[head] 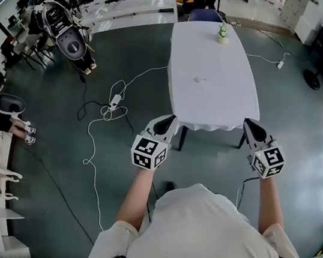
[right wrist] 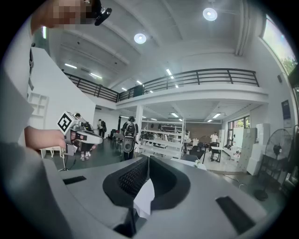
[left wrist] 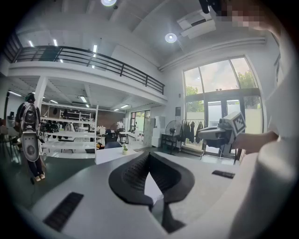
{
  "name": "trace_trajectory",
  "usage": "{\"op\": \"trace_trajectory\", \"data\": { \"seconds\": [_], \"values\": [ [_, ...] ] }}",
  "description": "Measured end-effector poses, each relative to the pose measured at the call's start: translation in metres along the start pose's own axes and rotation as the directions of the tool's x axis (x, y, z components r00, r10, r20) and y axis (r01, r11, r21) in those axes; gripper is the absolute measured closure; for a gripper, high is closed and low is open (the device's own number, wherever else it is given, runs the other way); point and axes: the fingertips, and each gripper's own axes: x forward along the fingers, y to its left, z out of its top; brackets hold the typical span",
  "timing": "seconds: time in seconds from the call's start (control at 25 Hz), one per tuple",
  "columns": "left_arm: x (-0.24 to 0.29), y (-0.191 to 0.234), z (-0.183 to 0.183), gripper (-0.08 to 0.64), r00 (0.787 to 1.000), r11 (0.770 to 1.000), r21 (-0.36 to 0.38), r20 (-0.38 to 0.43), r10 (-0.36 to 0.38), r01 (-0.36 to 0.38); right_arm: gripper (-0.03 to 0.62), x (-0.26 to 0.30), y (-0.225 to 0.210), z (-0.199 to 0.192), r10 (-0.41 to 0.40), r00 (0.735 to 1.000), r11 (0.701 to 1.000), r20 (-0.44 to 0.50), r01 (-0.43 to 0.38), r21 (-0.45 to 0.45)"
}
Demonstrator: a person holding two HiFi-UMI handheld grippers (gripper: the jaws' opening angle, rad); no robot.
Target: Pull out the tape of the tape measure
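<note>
- Left gripper view: the left gripper (left wrist: 149, 155) has its dark ribbed jaws pressed tight together, nothing between them.
- Right gripper view, same story: the right gripper (right wrist: 148, 161) is fully closed and has hold of nothing.
- Head view: both are held out in front of the person, roughly level, the left gripper (head: 169, 121) just short of the near left corner of the white table (head: 218, 101), the right gripper (head: 249, 122) at its near right corner. Neither touches the tabletop.
- Each gripper shows in the other's camera: the right one (left wrist: 224, 133) off to the side in the left gripper view, the left one (right wrist: 81, 135) likewise in the right gripper view.
- On the tabletop, a small pale round object (head: 198, 80) lies about midway along, a shade toward the left edge (too small to tell whether it is the tape measure), well apart from both grippers.
- A small potted plant (head: 222, 34) stands near the far right corner.
- Out on the dark floor, a white cable (head: 94, 142) loops left of the table, and a humanoid robot (head: 68, 37) stands further off.
</note>
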Motion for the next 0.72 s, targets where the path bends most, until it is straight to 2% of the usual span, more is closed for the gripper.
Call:
{"op": "trace_trajectory", "data": {
  "seconds": [0.72],
  "values": [
    [-0.001,0.003,-0.005,0.552,1.0,1.0,-0.006,-0.008,-0.027,0.027,0.557,0.01,0.012,0.0,-0.002,1.0,1.0,-0.006,0.002,0.012]
  ]
}}
